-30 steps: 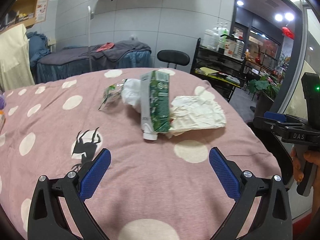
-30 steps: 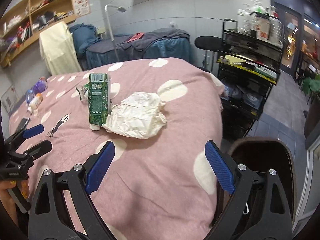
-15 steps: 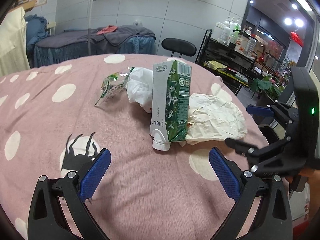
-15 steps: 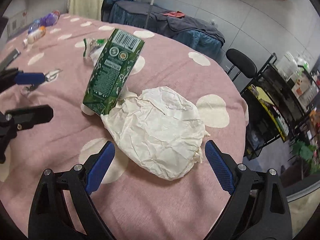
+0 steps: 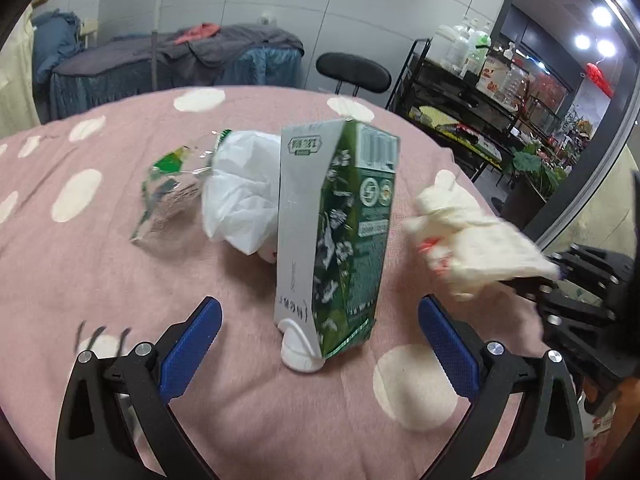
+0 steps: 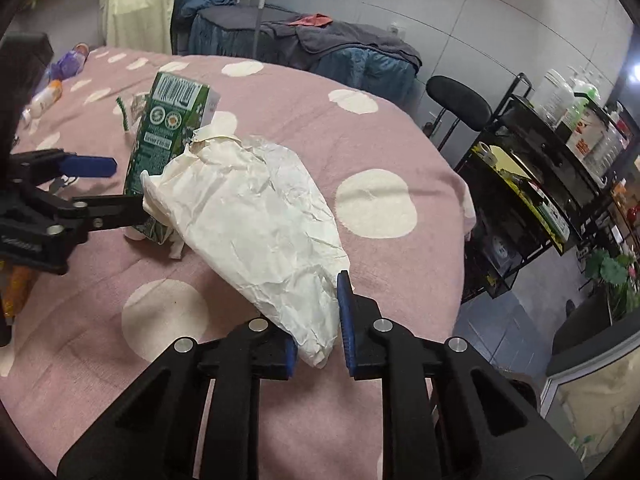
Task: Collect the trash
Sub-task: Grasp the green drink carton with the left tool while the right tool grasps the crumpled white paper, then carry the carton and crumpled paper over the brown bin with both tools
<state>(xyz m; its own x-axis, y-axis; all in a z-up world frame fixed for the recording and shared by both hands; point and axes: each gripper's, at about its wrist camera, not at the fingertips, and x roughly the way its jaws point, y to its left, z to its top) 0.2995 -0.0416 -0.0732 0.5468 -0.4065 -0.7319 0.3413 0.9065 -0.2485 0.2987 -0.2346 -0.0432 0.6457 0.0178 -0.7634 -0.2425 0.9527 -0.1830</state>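
Crumpled paper wrapping (image 6: 256, 216) is pinched at its near end between the blue pads of the right gripper (image 6: 318, 340), whose jaws have just been closing and now stand narrow on that end. The grip seems to have been taken at the edge because it lay nearest and offered a thin fold; the far end of the paper is raised beside the green carton (image 6: 170, 136) and appears lifted off the spotted pink tablecloth (image 6: 380, 148), though whether it is wholly clear cannot be told. The carton lies with its white cap toward the left gripper (image 5: 320, 344), whose jaws are spread wide to either side of that cap end and touch nothing, probably set so that the carton can be taken across its width. Behind the carton a white plastic bag (image 5: 240, 196) is bunched against it, and beyond the bag, further from the carton, a torn foil packet (image 5: 168, 196) lies flat.

Compared with the earlier frames, the right jaws, then wide apart with nothing between them, are drawn in on the paper, which lay spread flat against the carton and is now gathered and pulled up. The left gripper has been brought closer to the carton, which fills far more of its view than before; its jaws are as wide as they were.
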